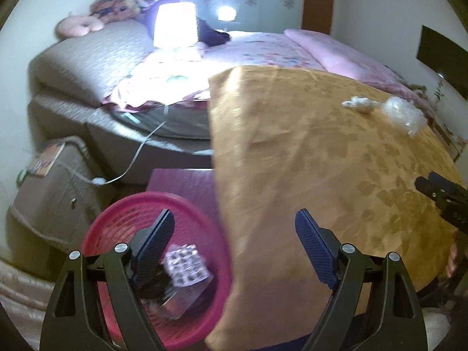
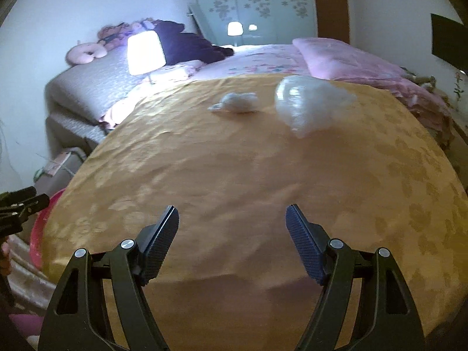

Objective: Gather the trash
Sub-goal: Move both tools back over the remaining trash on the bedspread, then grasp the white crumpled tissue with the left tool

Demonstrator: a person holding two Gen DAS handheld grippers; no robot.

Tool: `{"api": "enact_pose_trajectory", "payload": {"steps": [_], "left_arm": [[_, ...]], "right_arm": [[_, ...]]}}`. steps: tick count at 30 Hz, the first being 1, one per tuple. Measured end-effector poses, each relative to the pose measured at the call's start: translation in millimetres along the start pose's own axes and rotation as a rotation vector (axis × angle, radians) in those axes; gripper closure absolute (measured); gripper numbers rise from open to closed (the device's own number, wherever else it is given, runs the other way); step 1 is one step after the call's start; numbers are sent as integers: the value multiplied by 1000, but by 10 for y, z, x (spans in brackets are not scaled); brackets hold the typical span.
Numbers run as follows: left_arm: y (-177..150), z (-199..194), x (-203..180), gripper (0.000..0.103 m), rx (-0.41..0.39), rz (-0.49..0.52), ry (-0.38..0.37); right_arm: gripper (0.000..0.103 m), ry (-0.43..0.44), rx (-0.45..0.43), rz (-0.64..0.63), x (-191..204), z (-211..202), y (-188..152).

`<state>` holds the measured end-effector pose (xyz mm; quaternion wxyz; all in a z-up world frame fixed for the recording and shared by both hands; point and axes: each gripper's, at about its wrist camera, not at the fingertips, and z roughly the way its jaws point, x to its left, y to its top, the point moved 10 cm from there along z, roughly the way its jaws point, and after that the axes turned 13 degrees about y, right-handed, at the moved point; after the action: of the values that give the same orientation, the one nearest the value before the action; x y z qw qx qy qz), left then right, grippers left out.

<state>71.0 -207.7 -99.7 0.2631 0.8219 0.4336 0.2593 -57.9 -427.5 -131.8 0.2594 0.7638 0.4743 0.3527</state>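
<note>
A pink round bin (image 1: 122, 213) stands on the floor left of a table under an orange cloth (image 1: 321, 175). A blister pack (image 1: 187, 266) and dark scraps lie inside the bin. My left gripper (image 1: 235, 223) is open and empty, over the bin's right rim and the table's edge. On the far side of the table lie a crumpled white tissue (image 2: 238, 102) and a clear crumpled plastic bag (image 2: 310, 105). My right gripper (image 2: 232, 219) hangs open and empty above the cloth (image 2: 234, 175), well short of both. Both pieces show in the left wrist view too: tissue (image 1: 361, 103), bag (image 1: 405, 114).
A bed (image 2: 263, 58) with pink bedding runs behind the table. A lit lamp (image 1: 175, 25) stands near the table's far left corner. A cardboard box (image 1: 55, 193) and a white cable (image 1: 131, 163) lie on the floor beside the bin.
</note>
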Motion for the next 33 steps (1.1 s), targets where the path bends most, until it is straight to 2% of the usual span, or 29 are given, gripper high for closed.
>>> {"api": "enact_pose_trajectory", "payload": {"steps": [7,14,23,33], "left_arm": [[252,80,-503,22,4,56,-75],[627,212,-1068,22,0,126,-142],[1114,405,-1738,22,11,144,-213],[1582,795,-2301,22,34,148,-210]], "right_arm": [[30,-98,-20,-4,-325,-88,-36],[30,-152,-30,4,-608,-144,-48],[24,-132,-44,-4,-648,-138,-90],[23,-120,-54,0,-669,-152,-68]]}}
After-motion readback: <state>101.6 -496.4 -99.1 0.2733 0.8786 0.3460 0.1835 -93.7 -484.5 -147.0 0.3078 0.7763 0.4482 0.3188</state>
